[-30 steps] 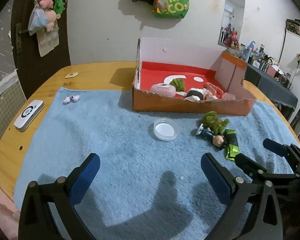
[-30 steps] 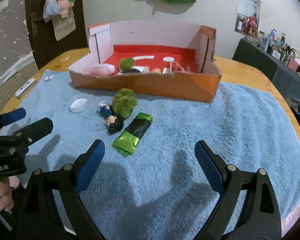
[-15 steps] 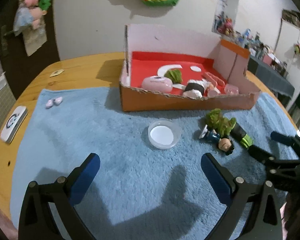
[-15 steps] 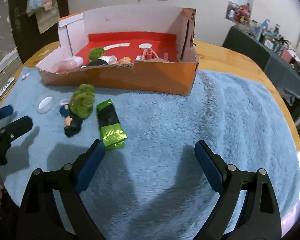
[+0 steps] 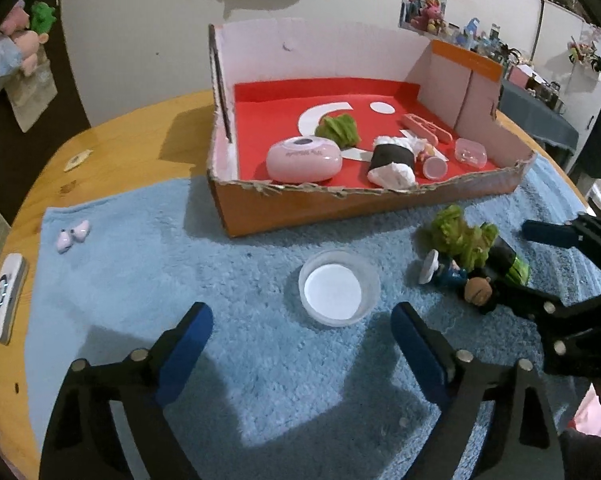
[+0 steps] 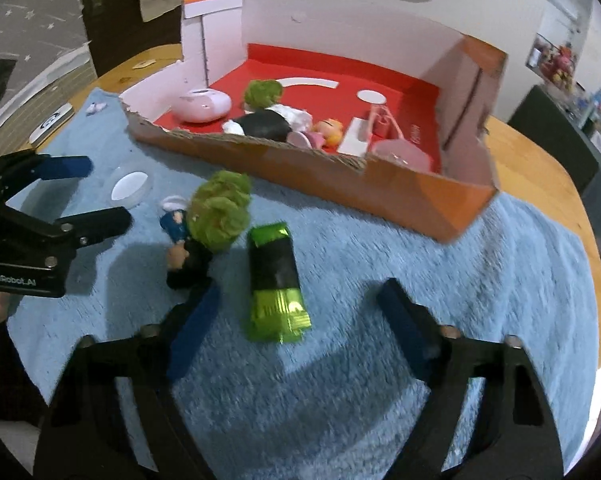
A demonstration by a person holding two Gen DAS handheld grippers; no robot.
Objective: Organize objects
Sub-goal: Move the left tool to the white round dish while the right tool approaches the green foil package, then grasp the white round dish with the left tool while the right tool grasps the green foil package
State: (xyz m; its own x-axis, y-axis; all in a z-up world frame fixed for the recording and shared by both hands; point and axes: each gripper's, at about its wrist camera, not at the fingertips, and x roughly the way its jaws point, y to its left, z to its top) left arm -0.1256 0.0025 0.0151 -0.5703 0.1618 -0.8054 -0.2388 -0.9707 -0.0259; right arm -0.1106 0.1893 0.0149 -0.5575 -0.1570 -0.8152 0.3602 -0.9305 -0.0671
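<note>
From the left wrist: left tongs point(image 5: 300, 332) spread wide and gripping nothing, hovering low over the blue towel point(image 5: 236, 360) with the clear round dish point(image 5: 339, 288) sitting on the towel just ahead, between the two blue pads. Beyond it, cardboard box point(image 5: 340, 208) with red floor, already loaded: pink case point(image 5: 304, 159), green fuzzy toy point(image 5: 338, 130), black-and-white bundle point(image 5: 392, 160), small clear pink container point(image 5: 471, 152). To the right on the towel, green-haired figure point(image 5: 460, 236) lying against a small doll point(image 5: 450, 272), green foil packet point(image 5: 512, 266) just behind them. Right tongs point(image 5: 540, 268) reaching in from the right edge, wide apart, around the packet end of that cluster. Far left, pair of pink earbuds point(image 5: 73, 235) on the towel and a white device point(image 5: 5, 298) on the wooden tabletop point(image 5: 112, 148). From the right wrist: right tongs point(image 6: 296, 320) open wide, nothing clamped, green foil packet point(image 6: 275, 280) lying flat on the towel point(image 6: 460, 280) between the fingers, its bright end nearest the camera. Green-haired figure point(image 6: 220, 210) and doll point(image 6: 174, 222) just left of it, touching each other. Left tongs point(image 6: 90, 192) visible at the left, parted and empty, clear dish point(image 6: 129, 185) lying near its tips. Box point(image 6: 380, 188) standing behind on the towel, torn front wall facing the camera.
</note>
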